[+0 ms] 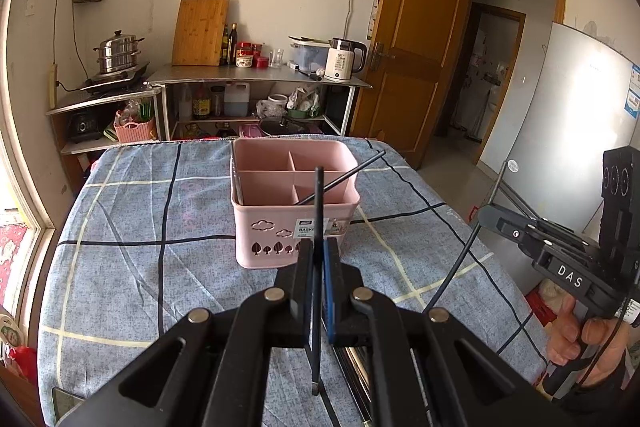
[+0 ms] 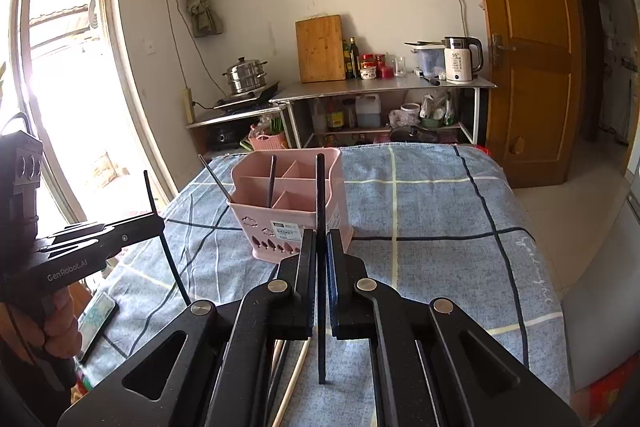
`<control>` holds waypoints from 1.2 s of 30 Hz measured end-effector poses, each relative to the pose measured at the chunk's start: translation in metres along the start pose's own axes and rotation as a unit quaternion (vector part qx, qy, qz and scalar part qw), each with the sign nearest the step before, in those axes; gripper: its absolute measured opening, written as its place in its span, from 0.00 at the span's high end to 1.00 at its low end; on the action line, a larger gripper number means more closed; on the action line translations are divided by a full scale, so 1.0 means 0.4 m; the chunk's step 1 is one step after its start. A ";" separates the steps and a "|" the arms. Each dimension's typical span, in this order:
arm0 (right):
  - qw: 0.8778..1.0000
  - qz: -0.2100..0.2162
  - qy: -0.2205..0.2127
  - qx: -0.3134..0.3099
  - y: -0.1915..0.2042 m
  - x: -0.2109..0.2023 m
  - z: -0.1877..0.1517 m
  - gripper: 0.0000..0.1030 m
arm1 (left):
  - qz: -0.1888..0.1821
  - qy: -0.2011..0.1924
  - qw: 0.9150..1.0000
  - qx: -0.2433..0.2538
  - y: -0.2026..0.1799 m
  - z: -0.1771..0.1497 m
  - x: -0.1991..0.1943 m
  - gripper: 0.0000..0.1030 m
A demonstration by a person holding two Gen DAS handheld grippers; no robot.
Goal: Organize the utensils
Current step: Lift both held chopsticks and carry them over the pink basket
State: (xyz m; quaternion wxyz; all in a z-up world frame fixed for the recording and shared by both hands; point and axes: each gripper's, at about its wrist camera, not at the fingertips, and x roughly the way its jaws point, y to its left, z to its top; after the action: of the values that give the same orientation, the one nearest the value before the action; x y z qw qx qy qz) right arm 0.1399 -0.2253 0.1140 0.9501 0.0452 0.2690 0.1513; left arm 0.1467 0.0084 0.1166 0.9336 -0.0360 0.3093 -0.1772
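left wrist view shows the left gripper (image 1: 318, 251) with its fingers pinched nearly together on a thin black chopstick (image 1: 319, 211), which stands upright between the pads, its top rising in front of the pink utensil basket (image 1: 294, 223). right wrist view shows the same on the other side: the right gripper (image 2: 320, 243) is clamped on a second black chopstick (image 2: 321, 195), also upright. the basket sits on the blue checked tablecloth (image 2: 440, 211), just ahead of both grippers, with a dark chopstick (image 2: 271, 181) already leaning in one compartment and a metal-tipped utensil (image 2: 216, 177) slanting over its left rim.

judging the risks: each stick is gripped near its middle by narrow pads, so it can pivot or slide out if tilted on the way to the basket. both hands are aimed at the same small basket, so the grippers or sticks may knock together. a stick coming down on a divider wall instead of into a slot could bounce off, and the light plastic basket may tip or skid on the cloth if pushed at its rim. the leaning stick could block that slot.
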 end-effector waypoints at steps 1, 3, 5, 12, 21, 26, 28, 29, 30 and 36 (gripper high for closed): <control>1.000 0.001 -0.002 -0.001 0.001 -0.005 0.000 0.95 | 0.000 -0.001 1.000 0.000 0.001 -0.002 -0.002 0.95; 1.000 0.001 -0.001 -0.003 0.002 -0.012 -0.004 0.95 | -0.002 0.000 1.000 -0.002 0.005 -0.007 -0.007 0.95; 1.000 0.002 0.001 -0.007 0.006 -0.019 -0.010 0.95 | -0.003 -0.001 1.000 -0.003 0.006 -0.013 -0.017 0.95; 1.000 0.004 0.003 -0.021 0.016 -0.039 -0.019 0.95 | -0.009 0.000 1.000 0.001 0.004 -0.031 -0.052 0.95; 0.999 0.011 -0.021 -0.029 0.027 -0.068 0.019 0.95 | -0.011 -0.011 1.000 0.001 0.014 0.009 -0.074 0.95; 0.999 0.022 -0.036 -0.032 0.042 -0.076 0.054 0.95 | -0.011 -0.021 1.000 0.000 0.025 0.048 -0.078 0.95; 0.998 0.030 -0.042 -0.032 0.052 -0.073 0.071 0.95 | -0.011 -0.026 1.000 0.000 0.029 0.070 -0.078 0.95; 0.998 0.034 -0.046 -0.034 0.058 -0.069 0.080 0.95 | -0.011 -0.029 1.000 0.001 0.030 0.081 -0.079 0.95; 0.997 0.037 -0.049 -0.035 0.066 -0.067 0.090 0.95 | -0.011 -0.032 0.999 0.002 0.031 0.097 -0.078 0.95; 0.995 0.061 -0.067 -0.039 0.100 -0.040 0.154 0.95 | -0.006 -0.049 0.999 0.003 0.045 0.174 -0.073 0.95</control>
State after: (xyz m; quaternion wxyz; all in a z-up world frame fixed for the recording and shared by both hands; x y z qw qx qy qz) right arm 0.1489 -0.1926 0.1811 0.9560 0.0341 0.1954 0.2163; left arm 0.1716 0.0326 0.1858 0.9466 -0.0438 0.2627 -0.1820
